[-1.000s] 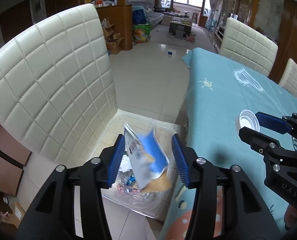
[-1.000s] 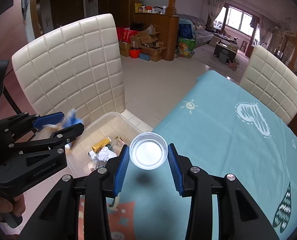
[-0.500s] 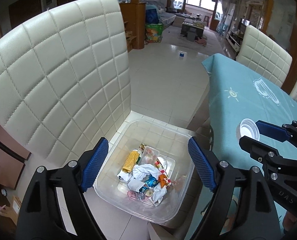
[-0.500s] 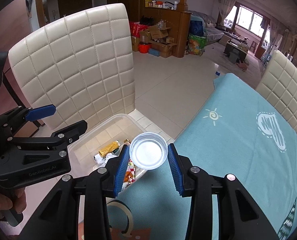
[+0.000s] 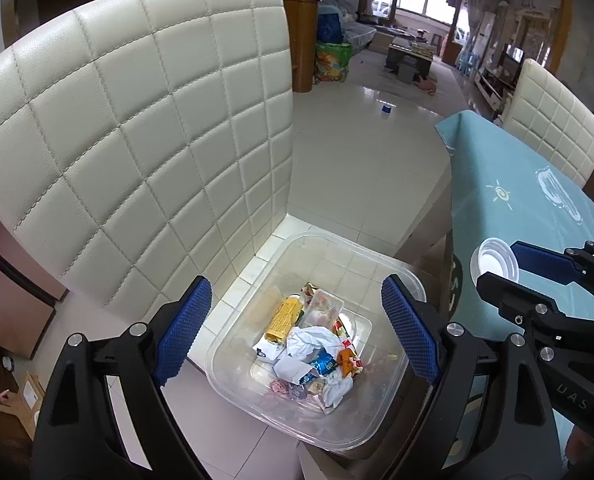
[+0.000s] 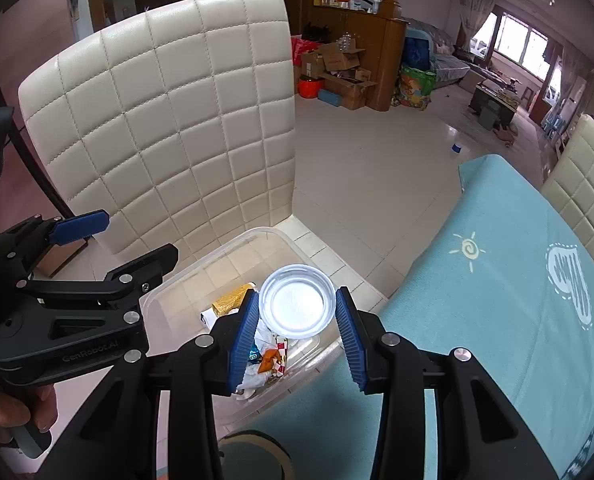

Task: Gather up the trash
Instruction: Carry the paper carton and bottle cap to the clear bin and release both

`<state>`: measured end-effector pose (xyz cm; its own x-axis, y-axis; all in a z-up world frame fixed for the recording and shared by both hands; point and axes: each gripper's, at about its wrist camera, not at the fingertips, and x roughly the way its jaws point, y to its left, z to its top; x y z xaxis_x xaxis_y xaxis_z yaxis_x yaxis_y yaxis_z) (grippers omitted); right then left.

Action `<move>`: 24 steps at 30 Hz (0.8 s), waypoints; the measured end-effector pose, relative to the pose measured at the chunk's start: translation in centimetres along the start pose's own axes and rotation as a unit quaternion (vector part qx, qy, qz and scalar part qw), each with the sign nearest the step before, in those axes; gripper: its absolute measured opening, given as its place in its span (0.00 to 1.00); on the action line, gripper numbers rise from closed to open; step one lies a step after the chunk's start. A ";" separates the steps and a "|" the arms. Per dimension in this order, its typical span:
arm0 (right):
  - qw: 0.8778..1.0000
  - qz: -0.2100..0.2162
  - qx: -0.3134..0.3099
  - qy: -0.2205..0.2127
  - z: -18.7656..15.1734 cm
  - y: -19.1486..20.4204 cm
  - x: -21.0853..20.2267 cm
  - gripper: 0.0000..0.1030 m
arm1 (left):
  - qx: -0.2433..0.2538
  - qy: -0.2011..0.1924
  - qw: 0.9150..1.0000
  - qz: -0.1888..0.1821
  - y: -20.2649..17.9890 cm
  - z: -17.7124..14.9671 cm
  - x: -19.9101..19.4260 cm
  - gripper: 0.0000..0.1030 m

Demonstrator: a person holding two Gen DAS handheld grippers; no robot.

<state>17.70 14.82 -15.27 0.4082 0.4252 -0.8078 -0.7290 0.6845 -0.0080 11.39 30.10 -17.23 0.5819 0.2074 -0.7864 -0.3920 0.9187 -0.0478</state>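
A clear plastic bin (image 5: pixel 381 276) stands on the floor between a chair and the table, with several wrappers and crumpled papers (image 5: pixel 311 354) inside. My left gripper (image 5: pixel 297 330) is open and empty above the bin. My right gripper (image 6: pixel 297 326) is shut on a small clear plastic cup (image 6: pixel 297 306), held over the bin's table-side edge (image 6: pixel 217 258). The cup (image 5: pixel 495 258) and right gripper (image 5: pixel 517 268) also show at the right of the left wrist view. The left gripper (image 6: pixel 113 240) shows at the left of the right wrist view.
A white quilted chair back (image 5: pixel 137 140) rises just left of the bin. The table with a teal cloth (image 6: pixel 517 300) lies to the right. Another white chair (image 5: pixel 553 120) stands behind the table. Tiled floor (image 5: pixel 357 152) stretches beyond, with boxes and furniture far off.
My left gripper opened and dropped the blue-and-white wrapper into the bin. My right gripper carried the cup from above the table to over the bin's edge.
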 end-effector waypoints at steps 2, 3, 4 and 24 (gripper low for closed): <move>1.000 0.001 -0.004 0.002 0.2 0.3 0.4 0.38 | -0.004 -0.001 1.000 0.003 0.4 0.0 0.0 0.85; 1.000 0.001 -0.004 0.003 0.3 0.3 0.5 0.38 | -0.006 -0.001 1.000 0.005 0.5 0.0 0.0 0.86; 1.000 0.003 -0.003 0.004 0.3 0.4 0.6 0.38 | -0.009 -0.002 1.000 0.007 0.7 -0.1 0.0 0.87; 1.000 -0.003 0.009 0.001 0.4 -0.2 -0.3 0.62 | -0.009 -0.014 1.000 0.009 0.7 0.2 -1.3 0.89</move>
<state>17.94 14.79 -14.77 0.4109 0.4194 -0.8095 -0.7163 0.6978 -0.0021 10.49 30.50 -16.15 0.5940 0.2326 -0.7701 -0.4148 0.9088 -0.0454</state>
